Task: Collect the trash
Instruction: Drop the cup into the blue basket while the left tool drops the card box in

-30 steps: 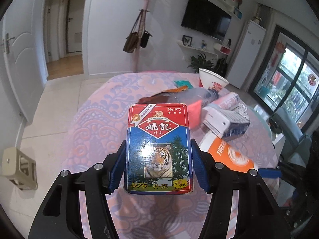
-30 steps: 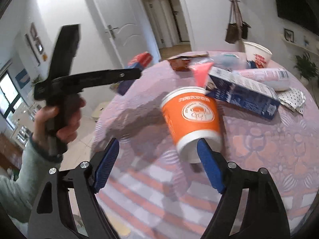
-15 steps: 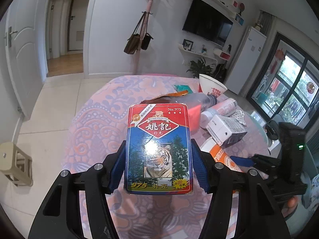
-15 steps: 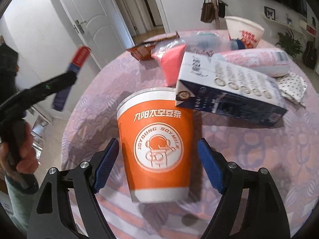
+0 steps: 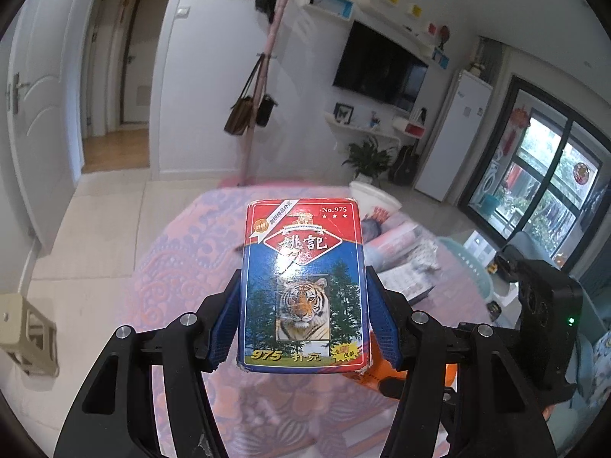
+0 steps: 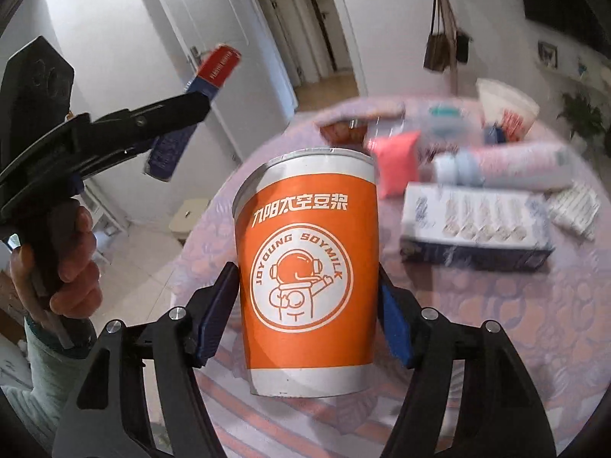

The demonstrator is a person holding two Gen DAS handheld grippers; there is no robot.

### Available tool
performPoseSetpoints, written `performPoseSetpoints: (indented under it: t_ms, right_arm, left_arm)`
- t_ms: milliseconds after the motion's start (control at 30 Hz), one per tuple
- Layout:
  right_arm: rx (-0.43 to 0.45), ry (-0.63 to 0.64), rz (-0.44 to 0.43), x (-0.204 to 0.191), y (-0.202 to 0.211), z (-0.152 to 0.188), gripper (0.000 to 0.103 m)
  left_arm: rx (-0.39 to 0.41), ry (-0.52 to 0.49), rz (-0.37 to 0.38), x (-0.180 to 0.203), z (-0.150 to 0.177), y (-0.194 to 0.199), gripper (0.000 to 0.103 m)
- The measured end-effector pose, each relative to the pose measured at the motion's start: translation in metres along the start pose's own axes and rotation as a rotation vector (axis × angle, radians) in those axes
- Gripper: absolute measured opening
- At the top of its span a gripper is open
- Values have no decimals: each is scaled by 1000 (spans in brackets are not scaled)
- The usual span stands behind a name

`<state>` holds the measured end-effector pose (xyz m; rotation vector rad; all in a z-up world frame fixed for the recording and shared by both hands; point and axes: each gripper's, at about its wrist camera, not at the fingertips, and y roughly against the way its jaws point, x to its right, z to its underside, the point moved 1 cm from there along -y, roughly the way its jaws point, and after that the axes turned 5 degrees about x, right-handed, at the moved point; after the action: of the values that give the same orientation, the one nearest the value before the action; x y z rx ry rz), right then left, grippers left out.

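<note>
Orange cup (image 6: 305, 267) between right claw (image 6: 309, 305) pads

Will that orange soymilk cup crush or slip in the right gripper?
The orange soymilk cup looks like thin paper, so a hard squeeze probably dents it. Its taper widens upward, so it could slide down through the right gripper.

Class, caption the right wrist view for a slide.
Right gripper holds an orange paper cup above the cluttered table.

Upright orange soymilk cup (image 6: 307, 278) and red-blue tiger card box (image 5: 303, 286), both lifted above the table.
</note>
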<state>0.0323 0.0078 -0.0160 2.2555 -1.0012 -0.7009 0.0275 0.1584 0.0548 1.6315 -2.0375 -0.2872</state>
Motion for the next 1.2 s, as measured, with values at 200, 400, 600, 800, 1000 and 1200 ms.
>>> performPoseSetpoints:
  t_ms: [200,400,600,800,1000,1200]
  right_arm:
    - [114,-45,113,38,43,-14,65]
    - [219,-151,270,116,97,-17,65]
    - [297,-277,453,204,152,-9,65]
    - [310,-402,618,277,177,9,65]
    - [257,-572,737,362,170,39,66]
    - [148,-691,787,414,145,63,67]
  left_arm:
    - [27,-42,59,39,-22,-17,58]
    - [2,-77,142,96,-39,-69,58]
    - [-68,-82,245,168,-46,-139,58]
    - [-136,-131,307,247,-44,-214,58]
    - [-258,-95,337,292,-22,-291,58]
    - [-404,-78,366,320,19,-348,58]
